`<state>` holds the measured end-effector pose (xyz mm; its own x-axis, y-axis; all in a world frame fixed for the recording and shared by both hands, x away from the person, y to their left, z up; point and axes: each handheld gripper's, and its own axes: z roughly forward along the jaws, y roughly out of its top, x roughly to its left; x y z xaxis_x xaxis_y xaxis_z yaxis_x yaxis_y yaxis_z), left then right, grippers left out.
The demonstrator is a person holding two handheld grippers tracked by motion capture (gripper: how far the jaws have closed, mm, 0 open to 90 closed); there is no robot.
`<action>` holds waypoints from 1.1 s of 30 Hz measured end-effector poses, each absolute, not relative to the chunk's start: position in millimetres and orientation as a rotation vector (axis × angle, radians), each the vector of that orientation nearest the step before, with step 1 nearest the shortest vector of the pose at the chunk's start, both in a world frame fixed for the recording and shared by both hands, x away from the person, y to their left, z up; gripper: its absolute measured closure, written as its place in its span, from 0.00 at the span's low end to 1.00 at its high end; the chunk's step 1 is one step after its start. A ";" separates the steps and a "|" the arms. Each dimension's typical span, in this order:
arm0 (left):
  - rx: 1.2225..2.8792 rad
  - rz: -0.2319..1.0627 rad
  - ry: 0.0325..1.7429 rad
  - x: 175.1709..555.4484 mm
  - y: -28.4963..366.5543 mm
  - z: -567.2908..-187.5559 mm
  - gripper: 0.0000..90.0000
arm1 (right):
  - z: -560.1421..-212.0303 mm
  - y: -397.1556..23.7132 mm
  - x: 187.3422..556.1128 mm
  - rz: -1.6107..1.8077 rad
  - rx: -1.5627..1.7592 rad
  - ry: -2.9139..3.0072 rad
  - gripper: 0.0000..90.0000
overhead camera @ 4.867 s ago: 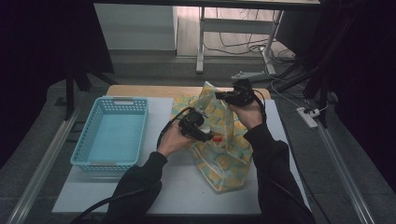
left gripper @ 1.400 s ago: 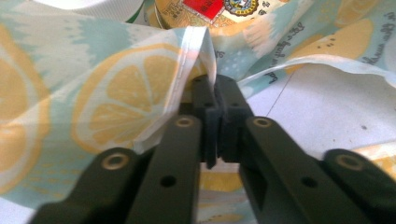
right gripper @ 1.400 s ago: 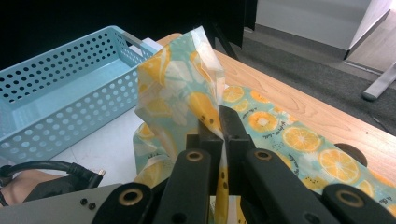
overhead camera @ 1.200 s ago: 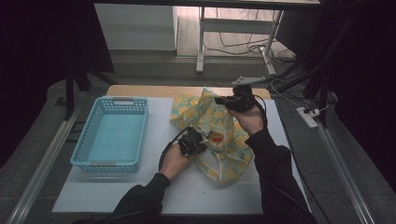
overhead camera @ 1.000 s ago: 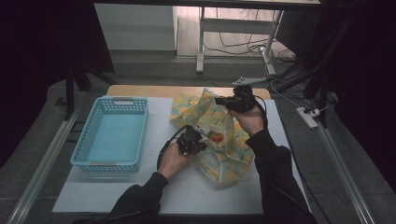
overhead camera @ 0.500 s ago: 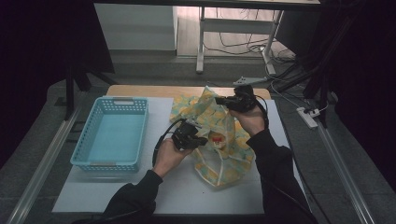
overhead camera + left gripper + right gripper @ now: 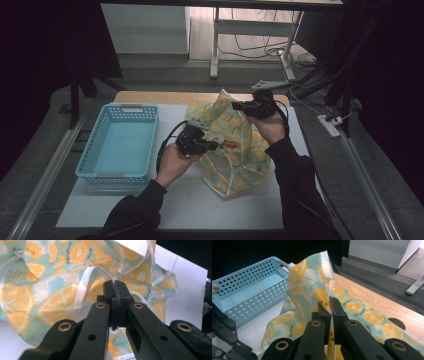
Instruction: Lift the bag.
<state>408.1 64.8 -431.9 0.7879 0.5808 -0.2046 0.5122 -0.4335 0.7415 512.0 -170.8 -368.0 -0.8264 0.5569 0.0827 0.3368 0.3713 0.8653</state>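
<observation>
Pinching the fruit-print bag [image 7: 235,150] on the white mat by its white strap, the left gripper [image 7: 115,288] lifts while the right gripper [image 7: 329,305] clamps an upper corner, likely needing a spread next.

Printed cloth bag [image 7: 235,150], perforated plastic basket [image 7: 120,142], wooden tabletop [image 7: 165,97]

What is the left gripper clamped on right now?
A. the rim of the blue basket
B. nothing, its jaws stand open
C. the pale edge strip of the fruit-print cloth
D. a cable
C: in the left gripper view the left gripper has its jaws shut together on the pale edge strip of the fruit-print cloth.
</observation>
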 end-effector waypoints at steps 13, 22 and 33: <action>2.104 0.091 0.804 405.6 77.6 -420.5 1.00 | -361.2 -171.4 510.1 1.448 0.789 2.396 1.00; 2.205 0.021 0.680 387.1 56.5 -447.8 0.51 | -363.0 -173.4 511.2 1.446 0.798 2.394 1.00; 2.471 0.196 0.597 385.0 16.9 -489.2 0.51 | -362.5 -170.5 510.3 1.446 0.789 2.399 1.00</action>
